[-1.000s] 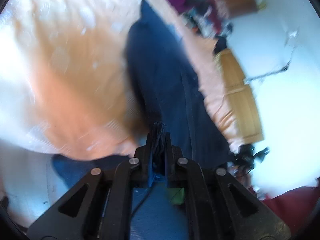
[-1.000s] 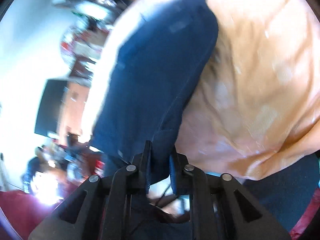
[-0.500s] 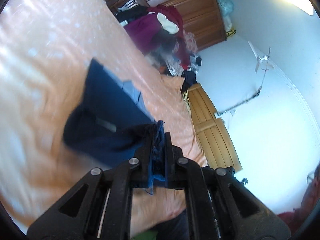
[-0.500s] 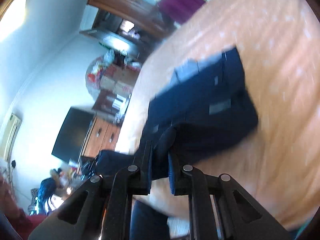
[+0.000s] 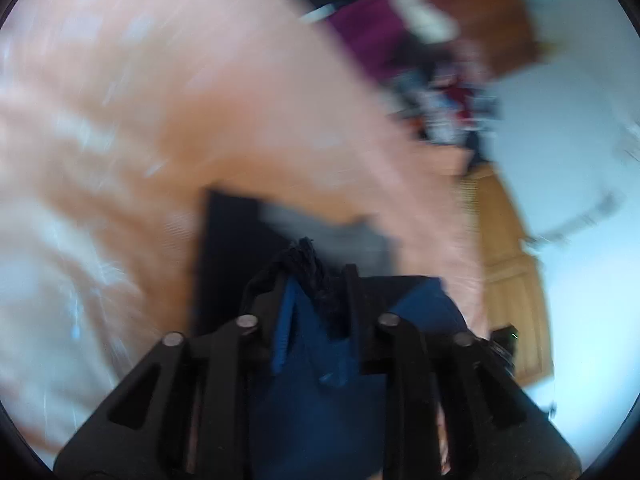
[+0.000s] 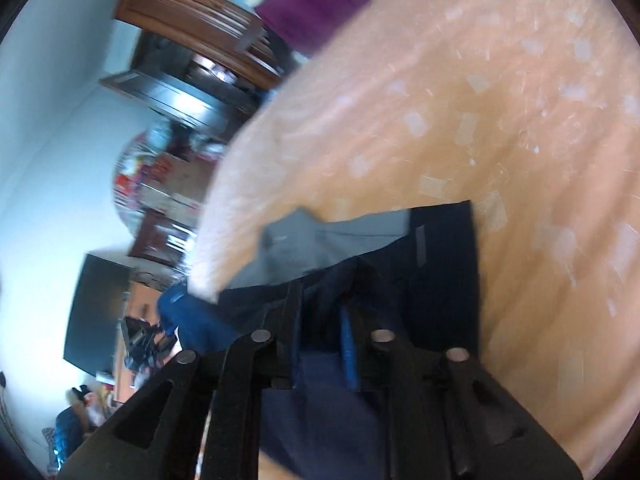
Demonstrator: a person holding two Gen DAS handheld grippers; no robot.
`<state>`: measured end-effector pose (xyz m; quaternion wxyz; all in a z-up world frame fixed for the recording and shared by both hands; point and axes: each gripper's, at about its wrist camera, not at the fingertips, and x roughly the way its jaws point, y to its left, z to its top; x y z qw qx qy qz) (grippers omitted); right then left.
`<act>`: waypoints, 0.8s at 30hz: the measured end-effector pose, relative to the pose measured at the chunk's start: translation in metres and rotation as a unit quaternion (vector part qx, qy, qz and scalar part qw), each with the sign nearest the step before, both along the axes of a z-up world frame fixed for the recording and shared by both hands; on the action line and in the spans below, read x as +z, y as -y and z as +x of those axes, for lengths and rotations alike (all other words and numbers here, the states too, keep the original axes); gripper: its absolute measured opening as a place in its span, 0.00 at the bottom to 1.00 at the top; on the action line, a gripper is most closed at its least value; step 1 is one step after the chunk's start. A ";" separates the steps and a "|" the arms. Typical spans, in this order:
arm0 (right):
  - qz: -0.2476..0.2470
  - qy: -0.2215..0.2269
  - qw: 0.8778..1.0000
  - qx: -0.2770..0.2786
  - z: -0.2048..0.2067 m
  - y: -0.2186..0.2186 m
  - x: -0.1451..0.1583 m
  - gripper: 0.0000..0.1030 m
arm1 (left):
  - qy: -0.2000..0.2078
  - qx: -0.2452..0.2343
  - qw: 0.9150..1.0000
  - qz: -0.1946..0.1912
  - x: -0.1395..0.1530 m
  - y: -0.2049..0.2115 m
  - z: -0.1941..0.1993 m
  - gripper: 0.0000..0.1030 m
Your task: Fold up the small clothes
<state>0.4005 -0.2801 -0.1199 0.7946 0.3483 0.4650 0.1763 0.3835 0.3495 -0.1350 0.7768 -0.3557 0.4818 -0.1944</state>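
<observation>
A folded navy garment [image 6: 440,272] lies on the peach bedspread [image 6: 480,100]. The left hand-held gripper [image 5: 316,284] pinches a bunched navy edge; the right hand-held gripper [image 6: 328,292] stands narrowly parted around the cloth.

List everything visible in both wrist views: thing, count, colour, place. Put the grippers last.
navy garment: one, dark blue with grey lining, lying on the bedspread at both grippers.
bedspread: one, peach with pale flecks, under the garment.
clothes heap: one, mostly maroon, beyond the bed.
wardrobe: one, brown wood, behind the heap.
television: one, black, by the wall.
left gripper: one, black, fabric bunched between its fingers.
right gripper: one, black, fingers parted around garment edge.
</observation>
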 end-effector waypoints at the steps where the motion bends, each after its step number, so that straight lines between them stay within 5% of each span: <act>1: -0.012 -0.004 1.000 -0.006 0.006 0.001 -0.008 0.44 | -0.020 0.000 1.000 0.014 -0.016 -0.001 0.006 0.27; 3: 0.006 -0.005 1.000 -0.016 0.016 0.006 -0.026 0.56 | -0.033 0.016 0.999 -0.004 -0.032 -0.009 0.007 0.28; 5: 0.011 0.006 1.000 -0.007 0.012 0.004 -0.029 0.69 | 0.002 0.022 1.000 -0.003 -0.018 -0.012 -0.008 0.40; 7: -0.009 0.009 1.000 0.009 0.007 -0.001 -0.035 0.72 | 0.039 0.023 0.999 -0.001 0.000 -0.015 -0.026 0.71; 9: -0.035 0.008 0.999 0.020 0.004 -0.006 -0.042 0.72 | 0.063 0.031 0.997 0.035 0.013 -0.019 -0.035 0.76; 12: -0.061 0.016 0.998 0.027 -0.008 -0.014 -0.045 0.72 | 0.065 0.025 0.993 0.099 0.017 -0.018 -0.043 0.75; 14: -0.074 0.020 0.996 0.033 -0.010 -0.019 -0.045 0.71 | 0.064 0.000 0.992 0.111 0.014 -0.011 -0.038 0.71; 16: -0.100 0.024 0.994 0.042 -0.011 -0.026 -0.044 0.69 | 0.072 -0.039 0.989 0.123 0.017 0.003 -0.038 0.58; 19: -0.127 0.036 0.990 0.041 -0.014 -0.032 -0.036 0.63 | 0.073 -0.082 0.985 0.130 0.021 0.027 -0.039 0.57; 24: -0.162 0.020 0.986 0.035 -0.015 -0.028 -0.048 0.59 | 0.002 -0.035 0.983 0.178 -0.018 0.001 -0.032 0.52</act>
